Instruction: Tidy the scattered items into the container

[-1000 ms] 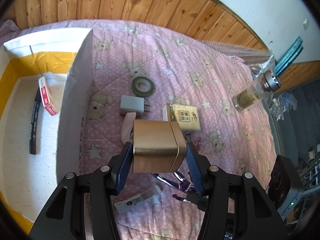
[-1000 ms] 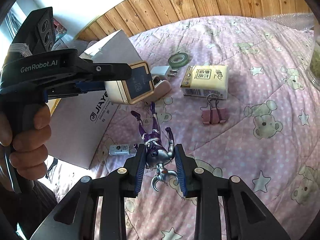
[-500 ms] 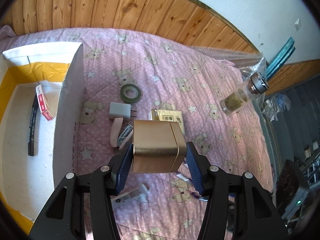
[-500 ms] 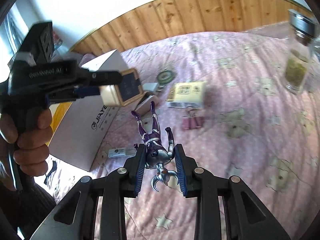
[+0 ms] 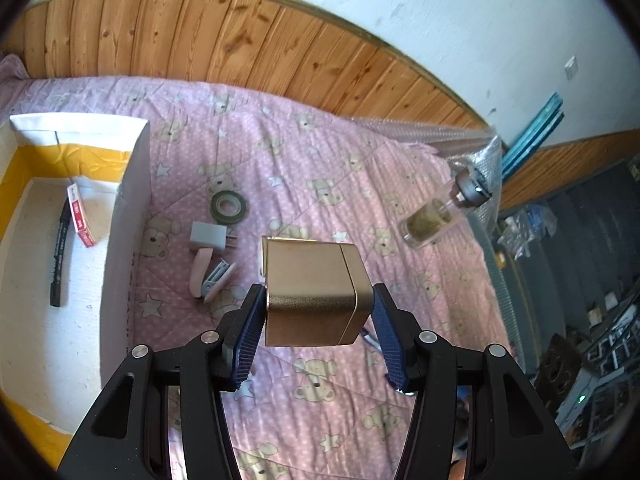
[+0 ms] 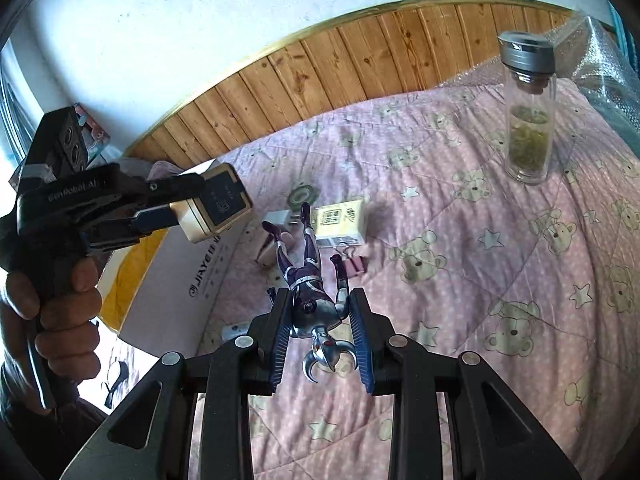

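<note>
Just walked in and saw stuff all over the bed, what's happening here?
A person is tidying loose items into the cardboard box, using a handheld gripper in each hand. The left gripper holds a gold box above the quilt; the right gripper holds a purple and silver figure. A marker and a red pack already lie in the box. Tape roll, charger and glass bottle remain out.

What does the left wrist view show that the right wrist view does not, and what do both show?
Only the left wrist view: the box's inside, holding a black marker and a red packet.
Only the right wrist view: the right gripper shut on a purple figure, a pink binder clip, and the hand holding the left gripper.
Both: the gold case, tape roll, glass bottle, pink quilt.
</note>
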### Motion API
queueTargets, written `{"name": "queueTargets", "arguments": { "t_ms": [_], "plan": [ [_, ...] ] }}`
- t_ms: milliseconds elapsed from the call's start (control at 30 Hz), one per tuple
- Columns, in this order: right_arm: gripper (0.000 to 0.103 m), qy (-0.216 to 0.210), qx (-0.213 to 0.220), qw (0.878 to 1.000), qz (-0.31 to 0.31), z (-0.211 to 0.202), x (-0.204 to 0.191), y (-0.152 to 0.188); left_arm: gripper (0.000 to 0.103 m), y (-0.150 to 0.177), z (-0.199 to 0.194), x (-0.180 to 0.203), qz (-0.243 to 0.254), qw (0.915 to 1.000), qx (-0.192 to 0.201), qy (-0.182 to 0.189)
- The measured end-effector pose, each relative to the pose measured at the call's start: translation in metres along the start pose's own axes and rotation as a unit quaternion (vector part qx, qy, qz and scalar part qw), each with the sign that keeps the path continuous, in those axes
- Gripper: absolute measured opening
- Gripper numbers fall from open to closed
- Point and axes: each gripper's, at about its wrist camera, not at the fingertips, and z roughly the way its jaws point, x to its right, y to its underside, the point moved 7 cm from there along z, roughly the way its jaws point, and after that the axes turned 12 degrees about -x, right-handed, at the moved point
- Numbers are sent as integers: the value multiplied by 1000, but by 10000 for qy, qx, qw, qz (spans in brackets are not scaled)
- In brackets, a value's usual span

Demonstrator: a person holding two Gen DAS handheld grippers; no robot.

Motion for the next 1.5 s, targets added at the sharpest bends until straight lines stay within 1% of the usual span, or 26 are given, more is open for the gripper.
{"name": "queueTargets", "arguments": {
  "t_ms": [267, 667, 1067, 1233, 1500],
  "plan": [
    [30, 32, 52, 9999, -156, 1, -23, 5, 55, -3, -19, -11, -121, 9997, 167, 113],
    [30, 155, 269, 9994, -174, -12, -33, 18, 55, 5, -30, -11, -157, 9992, 233, 276],
    [30, 137, 170, 9989, -411, -15, -69, 36, 55, 9, -50, -20, -317, 9975, 409, 476],
    [30, 108, 200, 9987, -448, -24, -83, 34, 55, 7, -58, -31, -475, 9963, 493, 521],
    [30, 137, 363, 9969, -680, -43, -113, 14, 55, 6, -81, -40, -598, 9936, 696, 658]
  ]
}}
